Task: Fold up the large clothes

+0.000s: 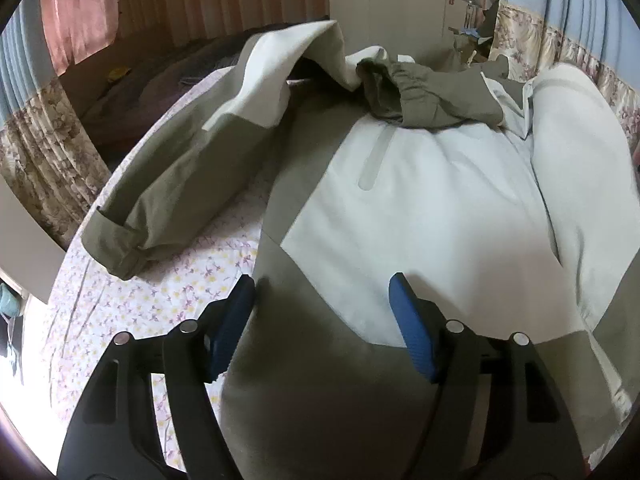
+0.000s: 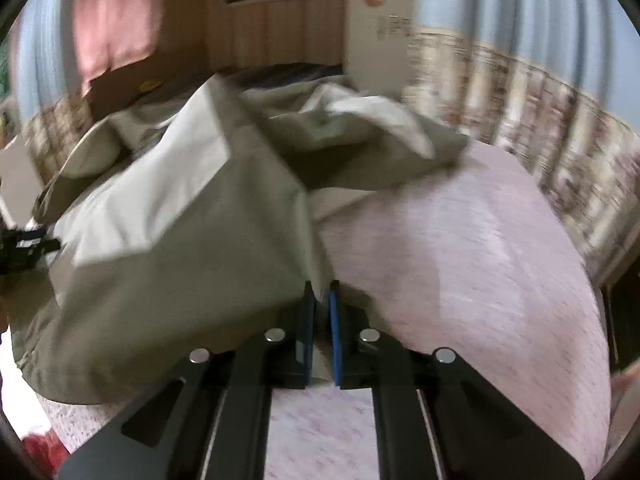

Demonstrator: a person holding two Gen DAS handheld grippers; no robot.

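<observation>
We find the right gripper [image 2: 322,292] closed, its blue pads pinching a thin fold at the olive hem edge of the jacket [image 2: 180,240], near the front edge of the bed [image 2: 460,260]; the right wrist view is smeared, so we cannot say how deep the cloth sits between the pads. The left gripper [image 1: 322,292] stands fairly wide, its jaws straddling the olive lower panel of the same jacket [image 1: 400,200], and the pads do not appear to press on the cloth (we judge it poised over the hem, not yet gripping). Outward from the grippers, the garment lies spread across the flowered sheet [image 1: 160,300], white chest panel uppermost, one sleeve [image 1: 168,184] angled out toward the bed's left edge with its cuff on the sheet, and the hood [image 1: 420,92] bunched toward the far end. We judge the step in hand to be the taking of the bottom hem at two points, ahead of a first fold. The next move calls for the left gripper to close on the hem at a matching depth, after which both hands would need to lift together and carry the hem evenly toward the hood. The loose sleeve (lying outside the body panel) will likely want tucking in.
</observation>
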